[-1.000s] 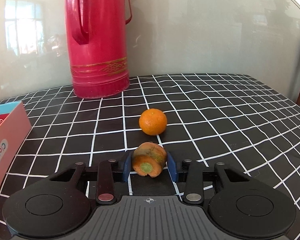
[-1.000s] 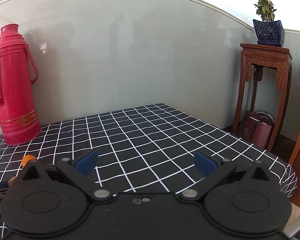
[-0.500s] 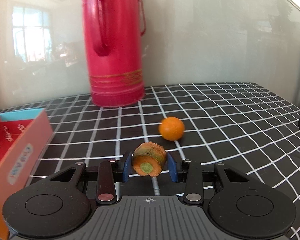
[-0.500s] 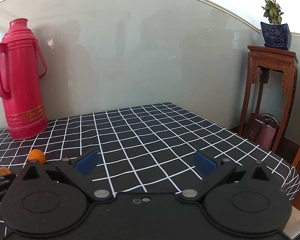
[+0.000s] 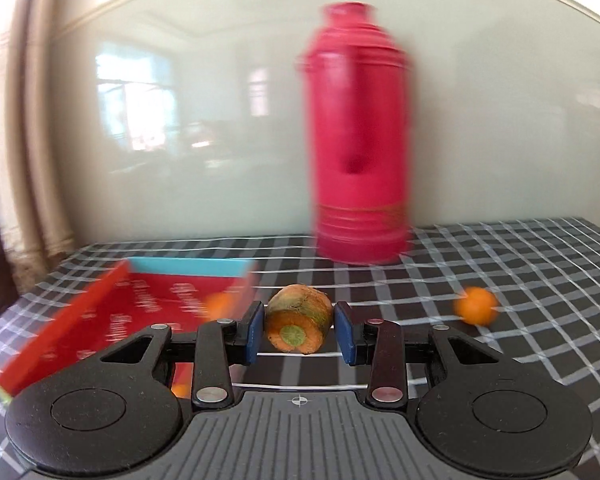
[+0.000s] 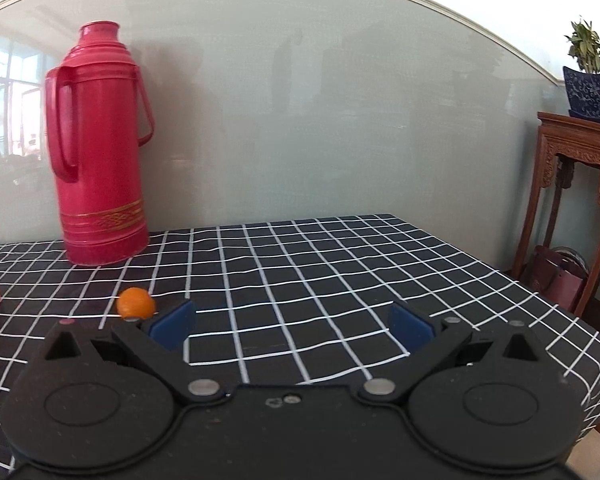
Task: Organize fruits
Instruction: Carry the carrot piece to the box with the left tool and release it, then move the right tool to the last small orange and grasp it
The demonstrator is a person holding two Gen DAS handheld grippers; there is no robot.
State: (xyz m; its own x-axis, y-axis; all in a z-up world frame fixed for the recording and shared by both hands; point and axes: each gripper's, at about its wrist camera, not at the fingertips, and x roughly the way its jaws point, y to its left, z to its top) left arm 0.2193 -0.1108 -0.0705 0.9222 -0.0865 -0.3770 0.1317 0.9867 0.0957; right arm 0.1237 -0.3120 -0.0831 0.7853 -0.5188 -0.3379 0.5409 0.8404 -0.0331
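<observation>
My left gripper (image 5: 299, 328) is shut on a carrot stub (image 5: 298, 322), orange with a green core, held above the table. Just left of it lies an open red box (image 5: 148, 312) with a blue end wall; an orange fruit (image 5: 219, 304) shows blurred inside it. A small orange (image 5: 475, 310) lies on the checked cloth to the right; it also shows in the right wrist view (image 6: 135, 303), just beyond my left finger. My right gripper (image 6: 291, 326) is open and empty above the cloth.
A tall red thermos (image 6: 100, 148) stands at the back of the table by the wall, also in the left wrist view (image 5: 358, 160). A wooden stand (image 6: 572, 208) with a potted plant (image 6: 588, 76) is beyond the table's right edge.
My left gripper has swung left with the carrot stub, so the red box now sits ahead of it and the orange lies off to the right. My right gripper view has turned left toward the orange.
</observation>
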